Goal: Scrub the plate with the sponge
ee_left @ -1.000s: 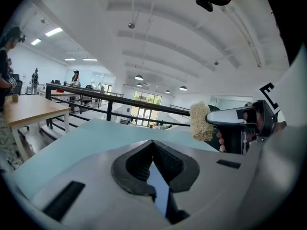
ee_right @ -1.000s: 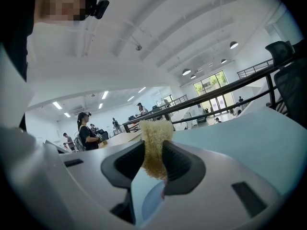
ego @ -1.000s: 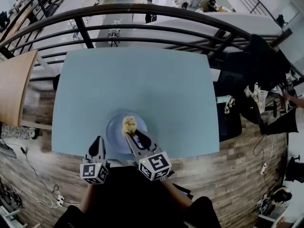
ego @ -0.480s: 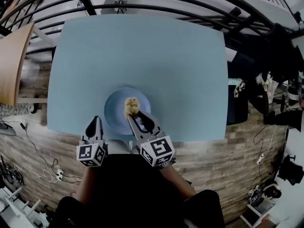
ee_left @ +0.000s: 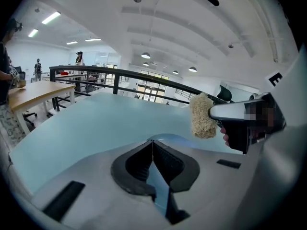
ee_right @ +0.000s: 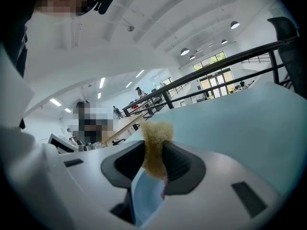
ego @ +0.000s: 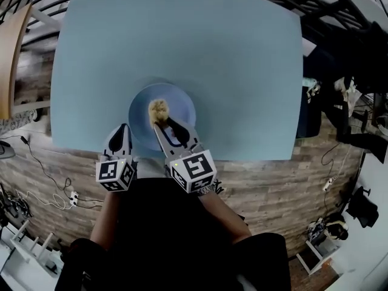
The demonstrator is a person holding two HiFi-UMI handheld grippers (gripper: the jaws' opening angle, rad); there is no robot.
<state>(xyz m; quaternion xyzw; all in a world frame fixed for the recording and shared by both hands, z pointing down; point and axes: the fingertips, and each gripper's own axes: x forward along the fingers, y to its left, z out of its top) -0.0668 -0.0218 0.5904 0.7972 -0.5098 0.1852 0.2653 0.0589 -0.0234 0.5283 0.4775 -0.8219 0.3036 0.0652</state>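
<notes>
- My right gripper (ego: 161,123) is clamped on the sponge (ego: 159,110); in the right gripper view the two dark pads squeeze the tan, fibrous lump between them, and most of it sticks out past the tips.
- The sponge sits over the blue plate (ego: 183,109), a little beyond the plate's middle in the head view. I cannot tell whether it presses on the surface or hangs just above it.
- The plate lies flat on the light blue table (ego: 194,41), close to the near edge and a little left of the table's middle.
- My left gripper (ego: 120,130) has its jaws brought together with nothing between them; the left gripper view shows the pads meeting in a thin line.
- That left tip lies just beside the plate's left rim, by the table's near edge. Whether it touches the rim I cannot say.
- From the left gripper view the sponge shows to the upper right, held at the end of the right gripper, with the plate's edge a pale blue arc just beyond my own jaw tips.
- Each gripper carries its marker cube near my body, the two side by side, the right one reaching farther over the plate.
- A dark railing (ego: 339,2) runs past the table's far side.
</notes>
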